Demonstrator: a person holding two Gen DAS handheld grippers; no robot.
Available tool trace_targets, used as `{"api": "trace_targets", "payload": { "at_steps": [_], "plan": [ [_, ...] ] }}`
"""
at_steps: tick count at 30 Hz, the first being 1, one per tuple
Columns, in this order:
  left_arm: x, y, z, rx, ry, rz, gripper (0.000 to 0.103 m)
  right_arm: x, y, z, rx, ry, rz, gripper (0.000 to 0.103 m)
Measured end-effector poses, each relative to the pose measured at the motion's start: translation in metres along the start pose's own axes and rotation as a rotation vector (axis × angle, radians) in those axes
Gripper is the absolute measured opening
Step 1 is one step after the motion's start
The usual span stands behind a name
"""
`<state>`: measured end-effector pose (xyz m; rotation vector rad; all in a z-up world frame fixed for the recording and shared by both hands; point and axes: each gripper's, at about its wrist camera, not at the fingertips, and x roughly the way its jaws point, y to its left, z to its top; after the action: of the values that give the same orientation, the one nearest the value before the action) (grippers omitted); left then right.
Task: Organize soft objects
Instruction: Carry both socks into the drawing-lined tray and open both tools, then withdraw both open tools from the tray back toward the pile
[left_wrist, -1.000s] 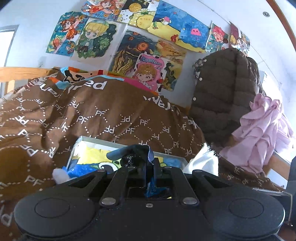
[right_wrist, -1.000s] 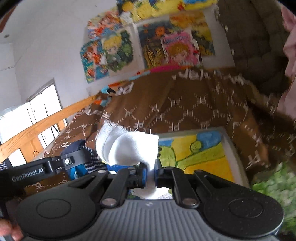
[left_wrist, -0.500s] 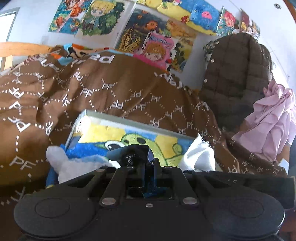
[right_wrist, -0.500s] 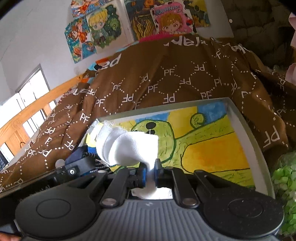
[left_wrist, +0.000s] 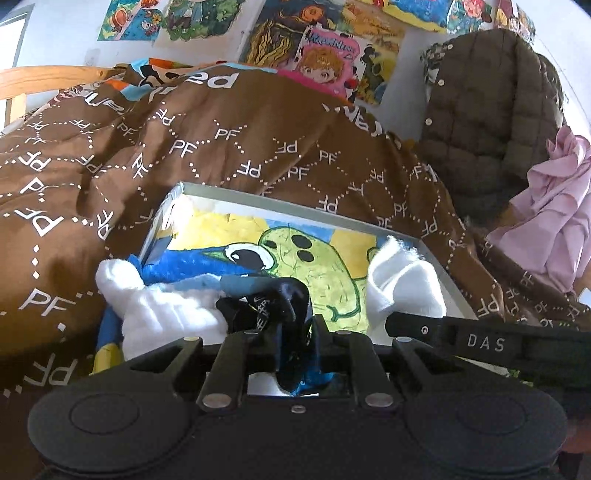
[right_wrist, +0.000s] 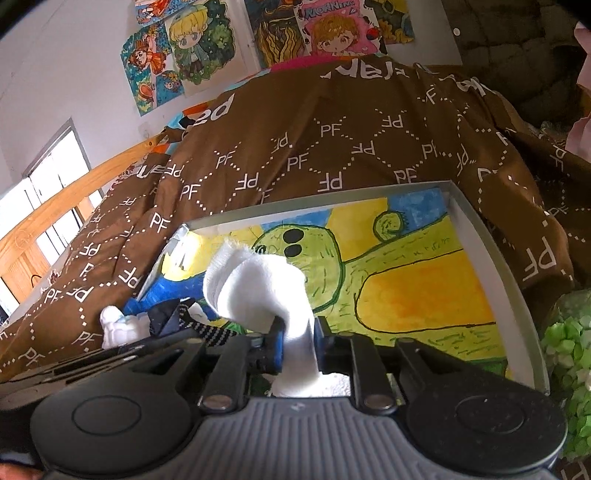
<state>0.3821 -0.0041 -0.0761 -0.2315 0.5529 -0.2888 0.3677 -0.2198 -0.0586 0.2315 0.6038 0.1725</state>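
Two socks, one in each claw, both over the tray on the bed.

Your right claw is clenched on a white sock near its middle, so the cuff end flops up and forward while the rest hangs down behind the fingers; it hovers above the painted tray resting on the brown quilt. Your left claw is clamped on a dark navy sock, bunched up, just beside a white fluffy cloth at the tray's near left corner. Judge both socks as light, limp and easily crushed, with no risk of breakage but a tendency to droop and snag. A mid-length pinch looks sound; gripping only a thin edge of knit could let it slip out.
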Motion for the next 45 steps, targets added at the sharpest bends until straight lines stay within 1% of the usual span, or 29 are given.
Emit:
{"api": "trace_targets", "payload": {
  "at_steps": [2,3,4,5,7,8,10,11,13,15,18,19,22,25,27,29,33,34,36,39,45],
  "plan": [
    [0.0,-0.001,0.001,0.007,0.006,0.01,0.016,0.0,-0.001,0.0,0.004,0.001,-0.002,0.022],
    [0.0,-0.002,0.001,0.012,0.009,0.016,0.019,-0.001,-0.001,0.0,0.007,0.001,-0.002,0.024],
    [-0.001,-0.003,0.001,0.019,0.012,0.023,0.025,-0.001,-0.002,0.0,0.01,0.0,-0.002,0.028],
    [-0.001,-0.004,0.001,0.026,0.017,0.035,0.028,-0.001,-0.002,0.0,0.012,-0.001,-0.002,0.03],
    [-0.003,-0.006,0.002,0.03,0.017,0.05,0.041,-0.003,-0.002,0.001,0.016,0.0,-0.005,0.036],
    [-0.005,-0.007,0.003,0.03,0.018,0.053,0.043,-0.004,-0.002,0.002,0.016,-0.002,-0.006,0.038],
    [-0.008,-0.008,0.005,0.027,0.019,0.064,0.053,-0.008,-0.002,0.003,0.016,-0.01,-0.008,0.047],
    [-0.01,-0.008,0.006,0.024,0.015,0.068,0.056,-0.01,-0.003,0.004,0.019,-0.013,-0.006,0.049],
    [-0.015,-0.009,0.008,0.02,0.008,0.073,0.066,-0.015,-0.004,0.006,0.029,-0.022,-0.003,0.057],
    [-0.02,-0.01,0.01,0.02,-0.003,0.092,0.072,-0.02,-0.006,0.009,0.038,-0.033,-0.004,0.062],
    [-0.028,-0.013,0.013,0.019,-0.015,0.108,0.077,-0.03,-0.01,0.014,0.051,-0.055,-0.004,0.071],
    [-0.032,-0.014,0.015,0.018,-0.022,0.114,0.079,-0.034,-0.011,0.015,0.055,-0.063,-0.003,0.072],
    [-0.046,-0.019,0.019,0.013,-0.056,0.122,0.083,-0.048,-0.012,0.019,0.059,-0.091,-0.007,0.083],
    [-0.064,-0.027,0.025,0.025,-0.11,0.131,0.089,-0.066,-0.012,0.022,0.052,-0.134,-0.011,0.087],
    [-0.078,-0.034,0.028,0.05,-0.147,0.145,0.091,-0.078,-0.012,0.024,0.047,-0.166,-0.016,0.092],
    [-0.094,-0.04,0.03,0.07,-0.182,0.156,0.094,-0.092,-0.011,0.025,0.042,-0.196,-0.015,0.095],
    [-0.123,-0.048,0.037,0.067,-0.243,0.173,0.101,-0.12,-0.006,0.025,0.008,-0.251,-0.027,0.103],
    [-0.13,-0.049,0.038,0.063,-0.259,0.175,0.102,-0.127,-0.004,0.024,-0.004,-0.267,-0.031,0.103],
    [-0.145,-0.053,0.039,0.055,-0.291,0.181,0.102,-0.141,0.001,0.024,-0.024,-0.289,-0.03,0.103],
    [-0.165,-0.061,0.037,0.069,-0.325,0.179,0.102,-0.159,0.007,0.024,-0.037,-0.315,-0.018,0.103],
    [-0.207,-0.075,0.023,0.086,-0.414,0.204,0.102,-0.198,0.02,0.011,-0.083,-0.406,-0.023,0.103]
  ]
}}
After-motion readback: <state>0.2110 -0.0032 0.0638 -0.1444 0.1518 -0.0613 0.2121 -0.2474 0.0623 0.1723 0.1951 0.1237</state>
